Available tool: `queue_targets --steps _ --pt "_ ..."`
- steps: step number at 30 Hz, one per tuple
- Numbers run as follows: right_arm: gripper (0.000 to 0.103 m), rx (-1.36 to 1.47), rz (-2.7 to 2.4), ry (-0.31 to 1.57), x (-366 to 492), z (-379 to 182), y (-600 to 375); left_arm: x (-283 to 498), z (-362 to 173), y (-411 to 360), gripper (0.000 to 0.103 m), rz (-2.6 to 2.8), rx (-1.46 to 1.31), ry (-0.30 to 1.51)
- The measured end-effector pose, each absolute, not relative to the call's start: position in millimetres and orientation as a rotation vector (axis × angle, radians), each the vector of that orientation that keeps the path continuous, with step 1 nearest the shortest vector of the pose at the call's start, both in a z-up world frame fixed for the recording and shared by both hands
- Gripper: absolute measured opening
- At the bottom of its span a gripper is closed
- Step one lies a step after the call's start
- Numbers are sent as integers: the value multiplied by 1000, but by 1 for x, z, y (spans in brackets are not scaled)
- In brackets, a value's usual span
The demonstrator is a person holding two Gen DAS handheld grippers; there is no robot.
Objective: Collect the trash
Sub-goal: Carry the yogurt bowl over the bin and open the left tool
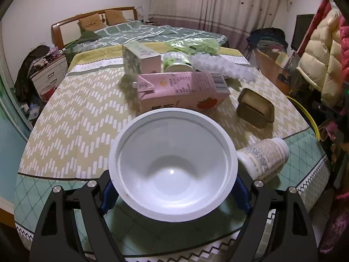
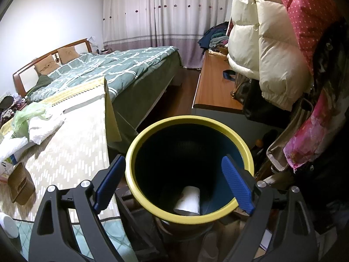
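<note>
Left gripper (image 1: 173,193) first: its blue pads (image 1: 107,198) are closed against the sides of a white bowl (image 1: 172,166), which fills the near middle of the left wrist view, mouth facing the camera and nothing inside. Beyond it, on the table (image 1: 72,118), lies the rest of the trash. Far left of the pile sits a green box (image 1: 139,59), then a pink carton (image 1: 181,91) on its side just past the bowl's rim. Behind the carton there's a green-and-white tub (image 1: 176,62), a green plastic bag (image 1: 194,44) and a strip of bubble wrap (image 1: 222,66). Further right, a dark tray (image 1: 256,108) rests apart from the carton, and a white bottle (image 1: 264,158) lies on its side near the bowl's right edge.

Over to the right gripper (image 2: 174,183): jaws spread wide, holding nothing, hanging over the yellow-rimmed bin (image 2: 189,122). Its left pad is outside the rim, its right pad over the opening. Down in the bin, a white cup (image 2: 188,200) lies tipped on its side. The table edge is to the left, with the tray at the near left.
</note>
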State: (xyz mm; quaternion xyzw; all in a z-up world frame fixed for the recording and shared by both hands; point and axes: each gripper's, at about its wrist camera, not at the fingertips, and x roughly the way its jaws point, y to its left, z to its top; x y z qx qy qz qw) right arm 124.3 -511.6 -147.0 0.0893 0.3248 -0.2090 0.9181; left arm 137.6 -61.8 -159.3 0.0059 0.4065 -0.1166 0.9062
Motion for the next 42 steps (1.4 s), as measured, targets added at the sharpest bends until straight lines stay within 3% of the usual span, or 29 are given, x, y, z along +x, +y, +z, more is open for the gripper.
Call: queue_targets --steps 10,19,31,42 --pt "85 191 -434 652 118 -143 -515 126 -127 -37 80 -158 26 765" --pt "85 200 -458 644 101 -142 -525 117 -74 -78 81 -301 19 738" --pt "85 258 -570 619 52 -143 -573 150 -53 -249 81 -601 134 720" --pt "86 310 -596 636 32 -158 -606 187 -108 -423 81 -777 229 882"
